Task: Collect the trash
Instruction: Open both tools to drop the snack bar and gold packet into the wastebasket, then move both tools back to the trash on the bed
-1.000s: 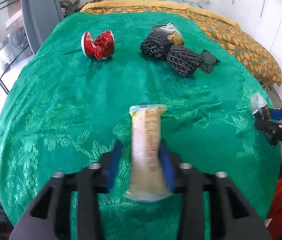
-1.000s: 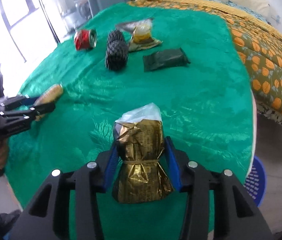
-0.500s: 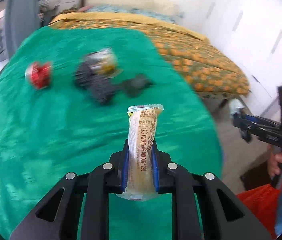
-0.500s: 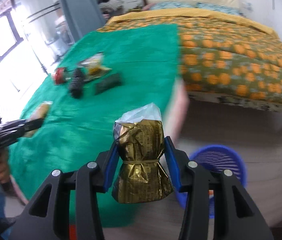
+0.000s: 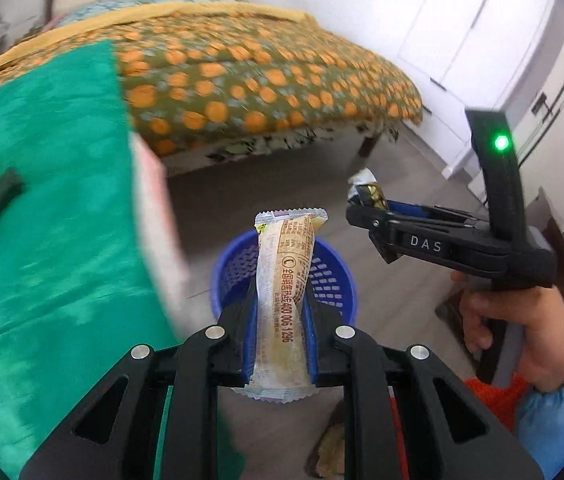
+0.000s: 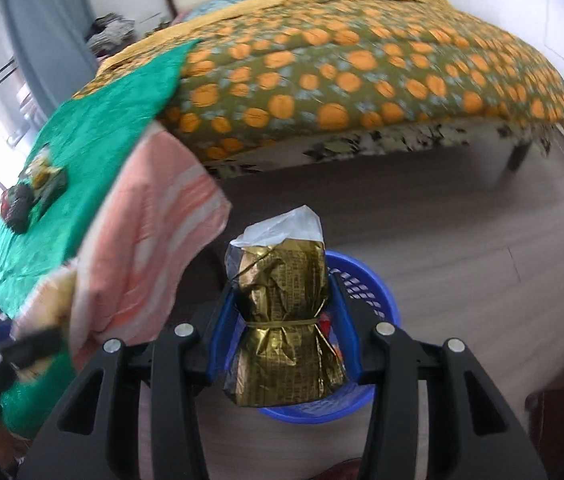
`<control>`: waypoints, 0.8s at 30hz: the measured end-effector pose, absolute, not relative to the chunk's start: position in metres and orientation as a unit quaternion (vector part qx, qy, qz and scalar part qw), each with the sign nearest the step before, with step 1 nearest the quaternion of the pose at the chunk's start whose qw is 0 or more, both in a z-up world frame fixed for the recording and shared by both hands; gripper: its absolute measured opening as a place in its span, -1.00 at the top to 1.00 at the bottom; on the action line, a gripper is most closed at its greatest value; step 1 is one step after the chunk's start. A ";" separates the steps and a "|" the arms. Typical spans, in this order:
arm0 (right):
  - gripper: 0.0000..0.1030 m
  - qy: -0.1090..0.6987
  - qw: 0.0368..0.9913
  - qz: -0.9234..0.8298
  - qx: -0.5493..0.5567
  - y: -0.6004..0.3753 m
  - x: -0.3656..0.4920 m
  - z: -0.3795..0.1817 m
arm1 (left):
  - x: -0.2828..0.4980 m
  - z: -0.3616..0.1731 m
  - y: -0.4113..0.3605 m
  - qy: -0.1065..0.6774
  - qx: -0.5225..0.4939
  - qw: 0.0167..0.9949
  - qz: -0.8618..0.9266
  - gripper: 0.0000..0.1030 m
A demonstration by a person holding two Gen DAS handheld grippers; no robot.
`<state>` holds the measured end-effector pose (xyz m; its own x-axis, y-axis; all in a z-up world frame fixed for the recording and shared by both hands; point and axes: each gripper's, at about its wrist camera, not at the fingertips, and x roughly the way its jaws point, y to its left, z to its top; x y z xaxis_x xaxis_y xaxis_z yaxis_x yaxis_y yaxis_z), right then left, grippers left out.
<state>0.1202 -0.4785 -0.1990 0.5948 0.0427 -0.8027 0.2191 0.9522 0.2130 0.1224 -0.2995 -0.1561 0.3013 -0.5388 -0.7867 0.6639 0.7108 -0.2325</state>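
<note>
My left gripper (image 5: pixel 280 300) is shut on a long beige snack wrapper (image 5: pixel 286 276), which stands upright between the blue pads. Just beyond it on the floor is a blue mesh basket (image 5: pixel 334 280). My right gripper (image 6: pixel 282 308) is shut on a crumpled gold foil packet (image 6: pixel 282 280) tied with a band, held over the same basket (image 6: pixel 366 288). In the left wrist view the right gripper (image 5: pixel 362 198) hangs right of and above the basket, with the gold packet (image 5: pixel 372 191) at its tip. The left gripper (image 6: pixel 14 344) shows blurred at the left edge of the right wrist view.
The green-covered table (image 5: pixel 42 220) lies to the left, with a dark packet (image 5: pixel 0 200) and other litter (image 6: pixel 22 204) on it. A pink striped cloth (image 6: pixel 150 240) hangs off its edge. A bed with an orange-spotted quilt (image 5: pixel 242 80) stands behind. A hand (image 5: pixel 514 320) grips the right tool.
Both grippers have swung right, off the green table and out over the floor, so the blue basket now lies beneath them. The left jaws tightened on the wrapper early on.
</note>
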 end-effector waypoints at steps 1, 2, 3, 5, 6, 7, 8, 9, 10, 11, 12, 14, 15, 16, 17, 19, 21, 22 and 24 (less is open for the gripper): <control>0.15 0.449 0.879 -0.052 0.154 -0.484 0.120 -0.203 | 0.123 -0.164 -0.311 0.462 0.073 0.801 -0.374 0.64; 0.15 0.449 0.877 -0.054 0.161 -0.490 0.119 -0.207 | 0.125 -0.173 -0.322 0.467 0.074 0.798 -0.373 0.64; 0.15 0.448 0.876 -0.056 0.169 -0.496 0.119 -0.210 | 0.127 -0.181 -0.331 0.472 0.073 0.796 -0.373 0.64; 0.15 0.447 0.874 -0.058 0.182 -0.505 0.120 -0.216 | 0.134 -0.194 -0.344 0.479 0.075 0.793 -0.369 0.64; 0.15 0.447 0.872 -0.060 0.188 -0.509 0.119 -0.219 | 0.136 -0.201 -0.350 0.484 0.075 0.791 -0.367 0.63; 0.15 0.448 0.870 -0.062 0.198 -0.515 0.119 -0.224 | 0.138 -0.205 -0.353 0.487 0.075 0.790 -0.366 0.63; 0.14 0.447 0.869 -0.062 0.204 -0.518 0.119 -0.226 | 0.142 -0.211 -0.358 0.490 0.075 0.788 -0.364 0.63; 0.14 0.447 0.868 -0.063 0.209 -0.520 0.120 -0.228 | 0.144 -0.216 -0.362 0.492 0.076 0.788 -0.362 0.63; 0.11 0.448 0.865 -0.064 0.216 -0.525 0.120 -0.232 | 0.147 -0.222 -0.367 0.493 0.078 0.787 -0.361 0.61; 0.03 0.448 0.864 -0.064 0.220 -0.527 0.121 -0.234 | 0.150 -0.228 -0.371 0.495 0.079 0.786 -0.362 0.58; -0.13 0.447 0.863 -0.061 0.227 -0.529 0.122 -0.237 | 0.154 -0.234 -0.376 0.497 0.079 0.786 -0.359 0.56; -0.52 0.441 0.863 -0.067 0.239 -0.535 0.122 -0.239 | 0.158 -0.241 -0.377 0.499 0.076 0.786 -0.356 0.25; -0.52 0.437 0.862 -0.070 0.247 -0.538 0.121 -0.239 | 0.163 -0.245 -0.380 0.501 0.074 0.787 -0.352 0.18; -0.52 0.436 0.861 -0.069 0.253 -0.540 0.121 -0.238 | 0.164 -0.246 -0.380 0.501 0.074 0.789 -0.348 0.09; -0.52 0.434 0.860 -0.070 0.258 -0.541 0.121 -0.236 | 0.165 -0.244 -0.379 0.500 0.072 0.790 -0.346 0.03; -0.53 0.428 0.863 -0.075 0.257 -0.541 0.120 -0.231 | 0.163 -0.237 -0.374 0.496 0.063 0.792 -0.349 -0.11; -0.55 0.427 0.866 -0.077 0.248 -0.537 0.121 -0.227 | 0.157 -0.222 -0.365 0.484 0.059 0.798 -0.353 -0.22; -0.62 0.428 0.868 -0.081 0.238 -0.532 0.122 -0.223 | 0.152 -0.214 -0.361 0.477 0.060 0.801 -0.356 -0.25; -0.71 0.427 0.874 -0.090 0.215 -0.523 0.124 -0.217 | 0.145 -0.197 -0.351 0.461 0.062 0.808 -0.363 -0.33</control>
<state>0.1238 -0.5226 -0.2171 0.6186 0.0262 -0.7853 0.3414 0.8912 0.2987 0.1452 -0.3515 -0.1973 0.3119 -0.5285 -0.7896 0.6427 0.7294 -0.2343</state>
